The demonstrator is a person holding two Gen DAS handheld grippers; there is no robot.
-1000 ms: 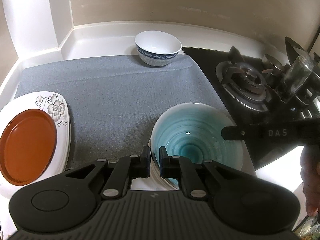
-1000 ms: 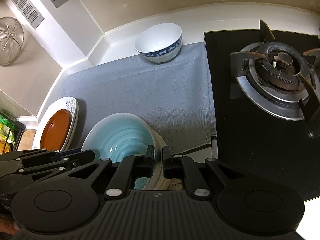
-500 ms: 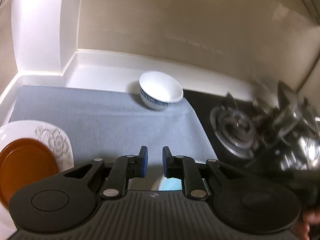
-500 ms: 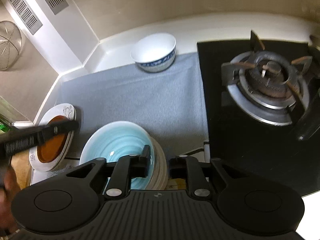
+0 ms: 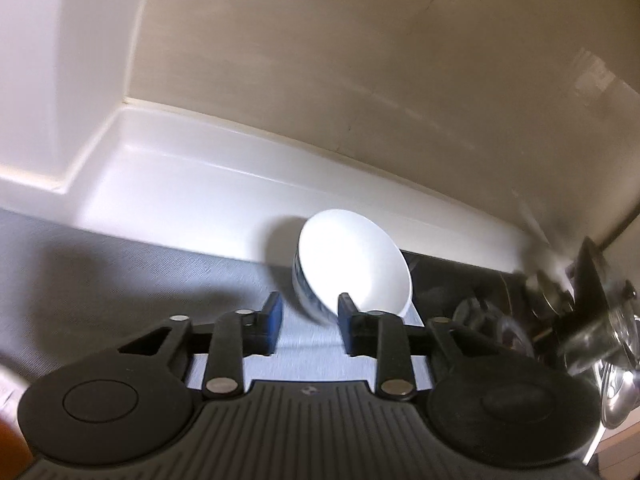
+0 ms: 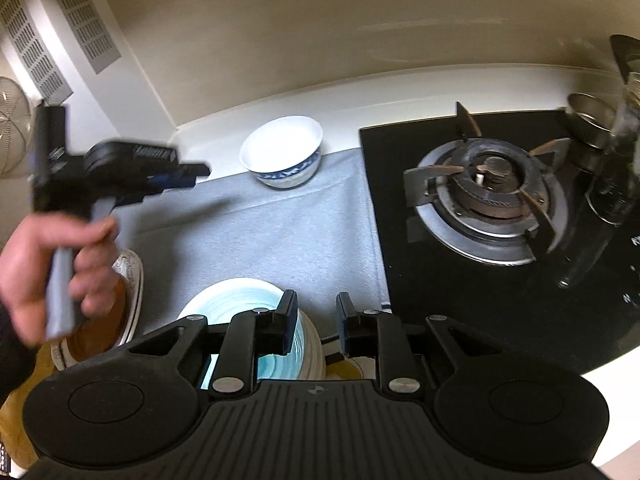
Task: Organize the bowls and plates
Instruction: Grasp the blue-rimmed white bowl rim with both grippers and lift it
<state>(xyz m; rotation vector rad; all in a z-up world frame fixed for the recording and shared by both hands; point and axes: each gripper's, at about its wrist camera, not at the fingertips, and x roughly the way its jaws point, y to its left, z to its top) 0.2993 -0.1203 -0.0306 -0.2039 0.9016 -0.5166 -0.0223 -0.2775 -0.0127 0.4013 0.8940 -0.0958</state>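
Observation:
A white bowl with a blue pattern (image 5: 352, 264) (image 6: 280, 152) stands at the back edge of the grey mat (image 6: 280, 232). My left gripper (image 5: 310, 312) (image 6: 176, 172) hovers just short of it, jaws opening, with nothing between them. A teal bowl (image 6: 240, 300) sits on a stack of white plates (image 6: 312, 344) at the mat's near edge. My right gripper (image 6: 316, 312) is open above the stack's right rim, its left finger over the teal bowl. A brown plate (image 6: 100, 332) lies on a floral white plate (image 6: 132, 276) at the left, partly hidden by a hand (image 6: 60, 260).
A black gas hob with a burner (image 6: 484, 192) borders the mat on the right. A glass bottle (image 6: 616, 168) and a steel bowl (image 6: 588, 124) stand at its far right. White upstand and wall (image 5: 280, 80) close the back. A wire strainer (image 6: 12, 136) hangs far left.
The left gripper let go of the teal bowl's rim, swung toward the white bowl at the back and opened. The right gripper opened off the stack's rim and rose a little.

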